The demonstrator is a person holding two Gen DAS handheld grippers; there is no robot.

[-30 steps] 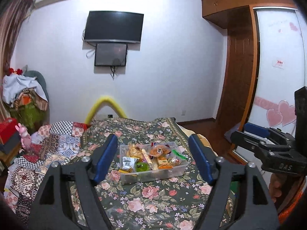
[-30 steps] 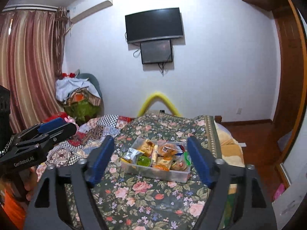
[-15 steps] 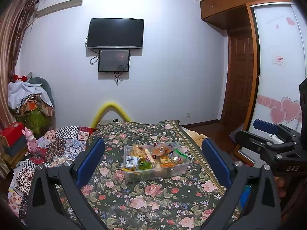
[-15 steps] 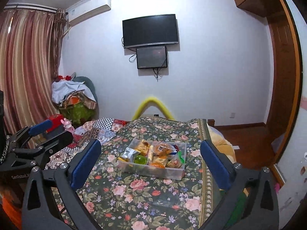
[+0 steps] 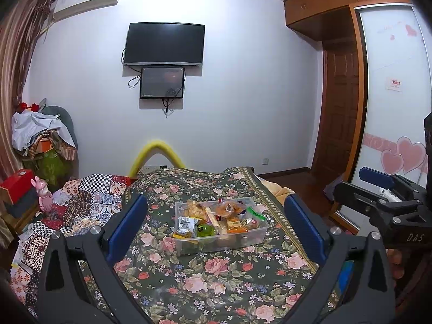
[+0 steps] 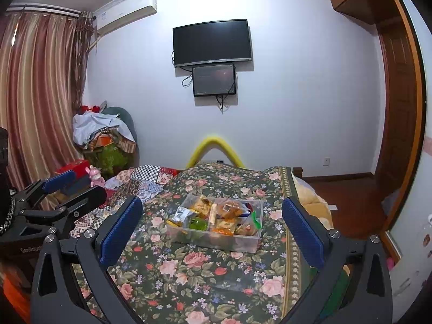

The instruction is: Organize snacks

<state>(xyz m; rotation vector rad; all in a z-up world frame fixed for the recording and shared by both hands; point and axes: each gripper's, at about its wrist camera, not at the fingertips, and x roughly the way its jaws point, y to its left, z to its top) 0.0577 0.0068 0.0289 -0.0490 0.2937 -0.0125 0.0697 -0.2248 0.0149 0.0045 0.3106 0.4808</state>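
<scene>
A clear plastic bin point(image 5: 253, 237) full of mixed snack packets stands on the floral bedspread point(image 5: 205, 275). It also shows in the right wrist view point(image 6: 243, 243). Inside lie a silver packet point(image 5: 186, 222), a green round item point(image 5: 205, 230) and orange packets point(image 5: 229, 208). My left gripper point(image 5: 216, 226) is open and empty, held back from the bin with its blue pads wide apart. My right gripper point(image 6: 213, 228) is open and empty too, equally far back. Each gripper shows at the edge of the other's view: the right gripper point(image 5: 378, 186) and the left gripper point(image 6: 70, 186).
A patchwork quilt point(image 5: 89, 202) covers the bed's left side. A yellow foam arch point(image 5: 156, 154) stands at the far end. A pile of clothes point(image 6: 102, 132) and a red box point(image 5: 16, 186) sit at the left. A wardrobe point(image 5: 394, 108) stands at the right.
Both grippers have opened wider and tilted up, so more of the wall and ceiling shows. The bin has not moved.
</scene>
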